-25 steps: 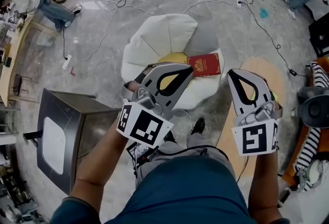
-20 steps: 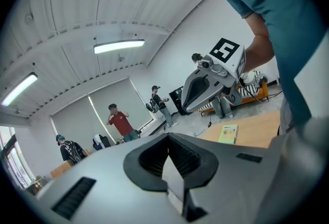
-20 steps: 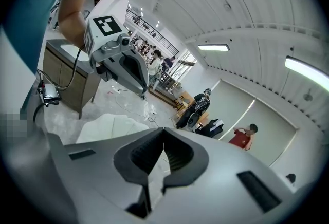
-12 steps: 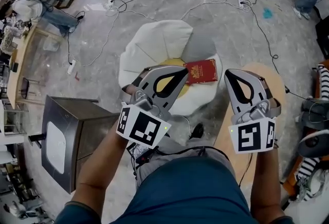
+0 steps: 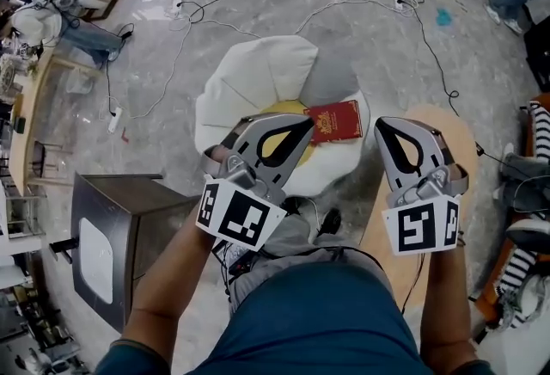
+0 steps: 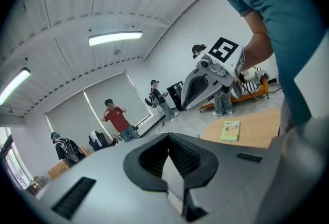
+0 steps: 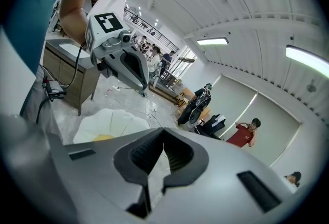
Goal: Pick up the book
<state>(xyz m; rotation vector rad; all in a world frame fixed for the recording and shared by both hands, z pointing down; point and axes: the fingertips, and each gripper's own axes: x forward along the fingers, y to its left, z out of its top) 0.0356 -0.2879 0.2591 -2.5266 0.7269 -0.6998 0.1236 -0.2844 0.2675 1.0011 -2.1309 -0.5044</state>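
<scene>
A red book [image 5: 336, 121] lies on a white petal-shaped cushion seat [image 5: 258, 76] with a yellow centre [image 5: 284, 141], in the head view. My left gripper [image 5: 308, 119] is held above the seat with its tip just left of the book, jaws shut and empty. To the right of the book, over the wooden table, my right gripper [image 5: 384, 126] is also shut and empty. In the left gripper view my shut left gripper [image 6: 167, 139] faces the right gripper [image 6: 205, 84]. In the right gripper view my shut right gripper [image 7: 163, 130] faces the left gripper [image 7: 126, 63] and the white seat [image 7: 110, 117].
A steel cabinet [image 5: 112, 236] stands at the lower left. A round wooden table [image 5: 451, 137] sits at the right, with a yellow-green book [image 6: 231, 130] on it. Cables [image 5: 189, 16] run over the marble floor. Several people [image 6: 117, 115] stand farther off.
Both grippers have moved a little forward and down together, jaws still shut. The red book has not moved on the seat.
</scene>
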